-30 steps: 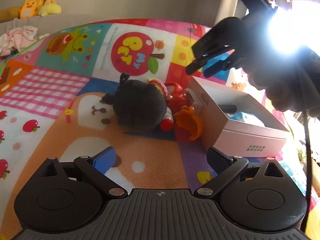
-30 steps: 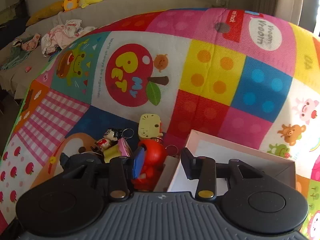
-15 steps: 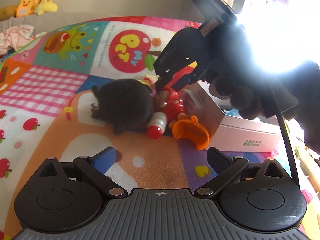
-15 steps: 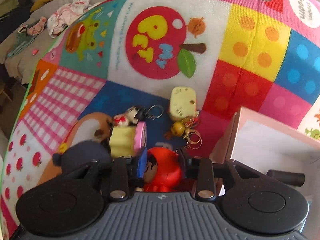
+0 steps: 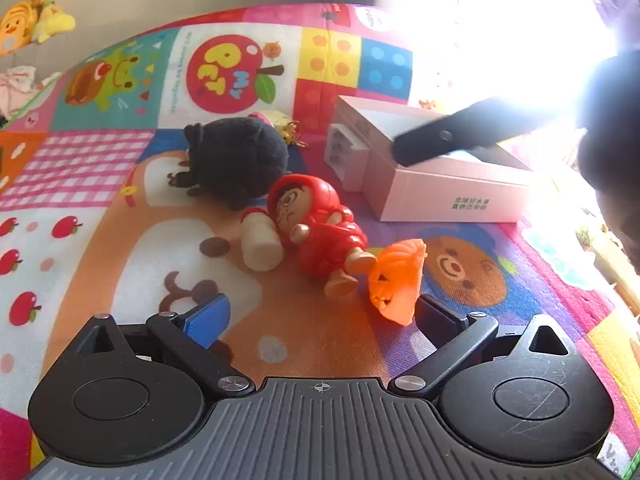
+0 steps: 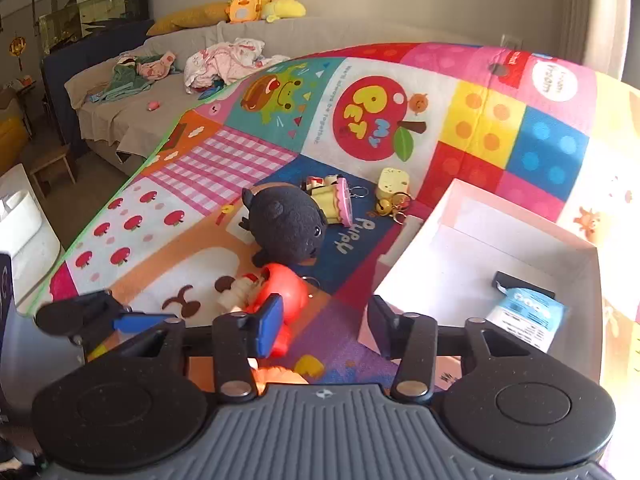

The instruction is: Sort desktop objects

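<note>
the left gripper point(image 5: 320, 316) is held with fingers spread and nothing between them; the red hooded doll point(image 5: 316, 224) lies ahead of them on the play mat point(image 5: 100, 208), the orange pumpkin toy point(image 5: 396, 280) just beside the right finger. the right gripper point(image 6: 326, 320) fingers are opening, empty, with the doll behind the blue pad and the pink box point(image 6: 404, 264) ahead right.

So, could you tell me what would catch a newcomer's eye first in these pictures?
Probably the red-hooded doll lying on the bright patchwork mat, right in front of the black plush toy. Next, the open pink box to its right, and the orange pumpkin toy at the doll's feet.
</note>
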